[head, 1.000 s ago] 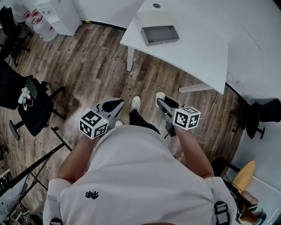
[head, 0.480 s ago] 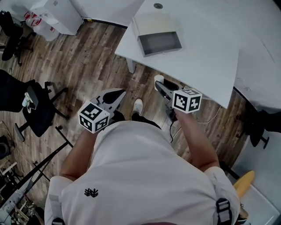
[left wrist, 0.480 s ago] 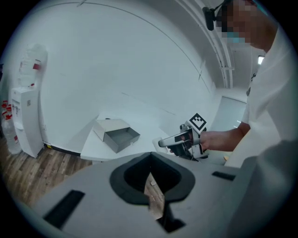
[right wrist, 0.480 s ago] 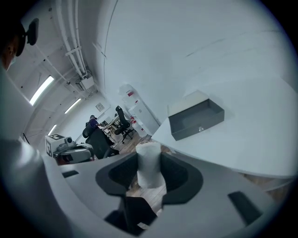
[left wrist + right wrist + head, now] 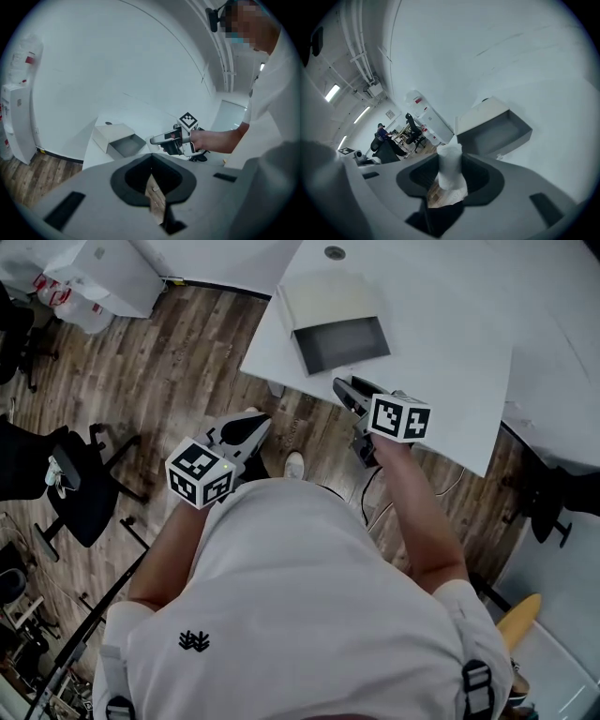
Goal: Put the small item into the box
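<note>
Since the earlier frames both grippers have advanced towards the white table (image 5: 441,352). The right gripper (image 5: 345,390), previously over the wooden floor (image 5: 187,371), now shows over the table's near edge. The box (image 5: 342,338) sits closer to the person in the head view.

Right gripper: its jaws are clamped on the small white item (image 5: 449,168), a crumpled, soft-looking piece that stands up between them and rises past their tips. In the head view the tips lie just short of the box's near wall. The gripper points at the box's open side.

Left gripper (image 5: 251,420): its jaws are pressed together at the tips, with nothing between them. It is over the floor, just off the table's corner and well apart from the box.

Box: open, on the table near its edge, with a grey interior and its pale lid folded back on the far side. The small item is not in it.

A black office chair (image 5: 84,493) stands on the floor to the person's left.
</note>
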`<move>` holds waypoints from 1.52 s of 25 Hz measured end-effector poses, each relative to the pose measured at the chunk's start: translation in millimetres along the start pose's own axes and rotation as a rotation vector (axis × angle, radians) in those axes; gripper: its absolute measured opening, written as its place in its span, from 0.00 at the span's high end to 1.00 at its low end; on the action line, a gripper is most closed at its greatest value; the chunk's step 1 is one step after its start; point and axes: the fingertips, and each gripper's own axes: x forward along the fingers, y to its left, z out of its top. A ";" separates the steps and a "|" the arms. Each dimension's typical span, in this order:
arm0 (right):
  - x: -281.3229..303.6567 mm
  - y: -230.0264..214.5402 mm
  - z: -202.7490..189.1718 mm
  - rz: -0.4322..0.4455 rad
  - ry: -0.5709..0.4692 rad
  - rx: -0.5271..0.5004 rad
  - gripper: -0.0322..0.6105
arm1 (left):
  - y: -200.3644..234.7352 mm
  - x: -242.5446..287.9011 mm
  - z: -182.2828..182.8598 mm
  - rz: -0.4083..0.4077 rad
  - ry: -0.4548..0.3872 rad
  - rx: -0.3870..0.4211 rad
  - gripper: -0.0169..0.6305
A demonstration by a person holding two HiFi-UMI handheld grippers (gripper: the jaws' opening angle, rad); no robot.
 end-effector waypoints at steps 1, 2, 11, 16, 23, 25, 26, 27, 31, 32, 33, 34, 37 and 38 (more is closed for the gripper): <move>6.5 -2.0 6.2 -0.017 0.000 0.001 0.70 | 8.1 2.5 7.8 -0.014 -0.006 0.007 0.96; 13.6 -3.4 12.5 -0.033 -0.001 0.003 0.70 | 16.2 4.9 15.4 -0.030 -0.008 0.018 0.96; 74.7 -28.8 32.8 -0.199 0.059 0.048 0.70 | 71.3 28.4 60.3 -0.191 0.009 0.080 0.96; 100.3 -44.1 25.6 -0.280 0.124 0.064 0.70 | 100.0 27.0 70.4 -0.232 0.010 0.071 0.96; 123.3 -64.8 11.7 -0.378 0.208 0.086 0.70 | 135.5 21.9 70.8 -0.276 0.045 0.073 0.96; 125.7 -68.7 7.1 -0.396 0.232 0.103 0.70 | 141.1 23.0 72.8 -0.285 0.049 0.075 0.96; 126.4 -71.1 4.6 -0.408 0.246 0.110 0.70 | 143.2 23.7 74.2 -0.289 0.049 0.075 0.96; 127.0 -73.6 2.2 -0.422 0.261 0.113 0.70 | 145.0 24.4 75.6 -0.293 0.047 0.074 0.96; 130.5 -80.8 -3.6 -0.462 0.307 0.116 0.70 | 150.6 25.8 77.0 -0.310 0.042 0.069 0.96; 131.2 -81.4 -4.6 -0.469 0.316 0.121 0.69 | 152.0 26.0 76.2 -0.313 0.044 0.067 0.96; 132.0 -81.9 -5.4 -0.476 0.325 0.125 0.69 | 153.4 26.0 75.5 -0.316 0.046 0.065 0.96; 132.6 -82.5 -6.1 -0.485 0.335 0.126 0.69 | 154.6 25.8 74.9 -0.318 0.047 0.062 0.96; 133.5 -82.8 -9.6 -0.502 0.366 0.125 0.69 | 156.4 23.9 73.6 -0.324 0.045 0.054 0.96; 134.1 -82.6 -10.8 -0.504 0.376 0.126 0.69 | 157.2 23.2 73.1 -0.324 0.045 0.051 0.96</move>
